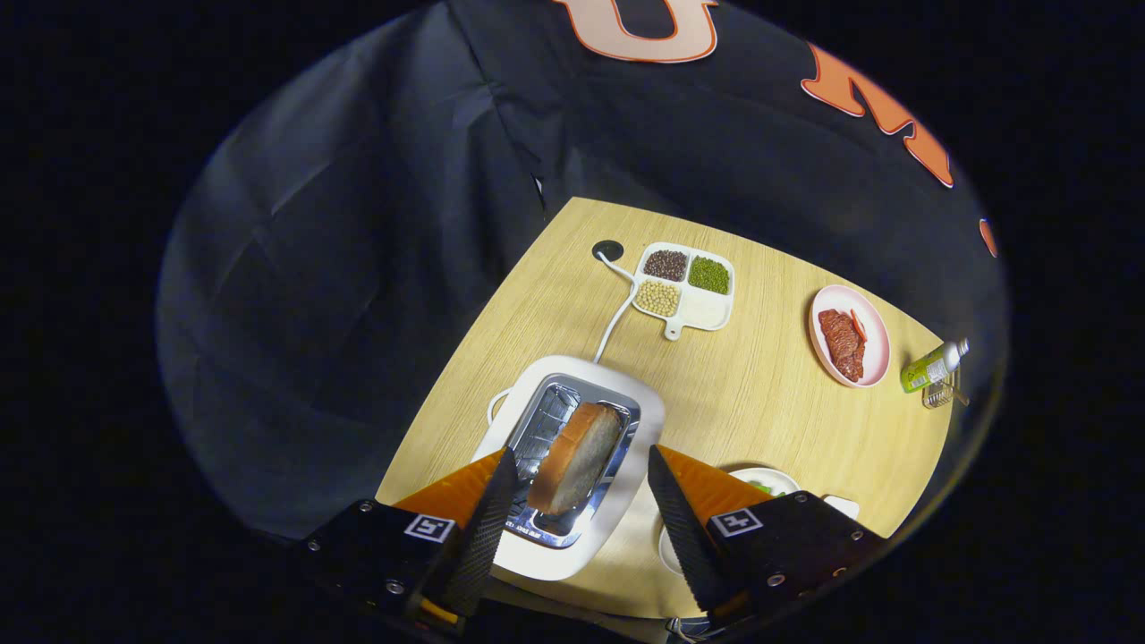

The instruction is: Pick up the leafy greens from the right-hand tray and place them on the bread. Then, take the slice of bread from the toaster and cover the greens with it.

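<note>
While the gripper (pixel 581 487) hangs spread wide, a bread slice (pixel 577 456) stands in the white toaster (pixel 617 528) between its fingers. Beyond, a divided tray (pixel 717 324) holds beans; a pink plate (pixel 875 335) holds meat.

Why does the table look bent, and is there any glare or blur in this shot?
In the gripper view the fisheye lens bows the wooden table edges; that is distortion, not its real shape. The toaster slots' metal throws bright reflections around the bread slice, which stays sharp between the open claw fingers. The bottle near the far edge looks softer and stretched.
</note>
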The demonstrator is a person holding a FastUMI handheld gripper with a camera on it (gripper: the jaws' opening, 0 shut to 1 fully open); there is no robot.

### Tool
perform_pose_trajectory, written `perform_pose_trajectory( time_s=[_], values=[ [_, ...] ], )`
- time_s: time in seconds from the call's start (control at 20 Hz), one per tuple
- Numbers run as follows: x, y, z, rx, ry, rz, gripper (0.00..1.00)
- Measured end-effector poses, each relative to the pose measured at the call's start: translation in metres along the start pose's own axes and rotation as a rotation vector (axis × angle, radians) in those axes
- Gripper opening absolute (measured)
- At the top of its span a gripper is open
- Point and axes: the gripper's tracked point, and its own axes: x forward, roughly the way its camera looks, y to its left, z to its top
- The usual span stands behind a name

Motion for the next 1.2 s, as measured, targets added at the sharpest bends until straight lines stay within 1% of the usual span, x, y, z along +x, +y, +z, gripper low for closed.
perform_pose_trajectory(
  time_s=[0.15, 0.25, 0.3, 0.35, 0.4, 0.5, 0.55, 0.6, 0.7, 0.9, 1.2],
  values=[
    [0.014, -0.008, -0.007, 0.001, 0.05, -0.061, 0.85],
    [0.023, -0.02, -0.015, 0.017, 0.101, -0.114, 0.77],
    [0.026, -0.022, -0.019, 0.036, 0.113, -0.13, 0.69],
    [0.029, -0.021, -0.021, 0.048, 0.126, -0.124, 0.64],
    [0.029, -0.02, -0.025, 0.062, 0.145, -0.118, 0.53],
    [0.029, -0.02, -0.024, 0.082, 0.161, -0.109, 0.36],
    [0.031, -0.017, -0.024, 0.099, 0.17, -0.093, 0.3],
    [0.031, -0.013, -0.026, 0.123, 0.17, -0.075, 0.21],
    [0.027, -0.007, -0.026, 0.152, 0.169, -0.03, 0.15],
    [0.014, -0.008, -0.018, 0.197, 0.117, 0.056, 0.1],
    [-0.032, -0.026, -0.005, 0.265, -0.002, 0.194, 0.09]
  ],
)
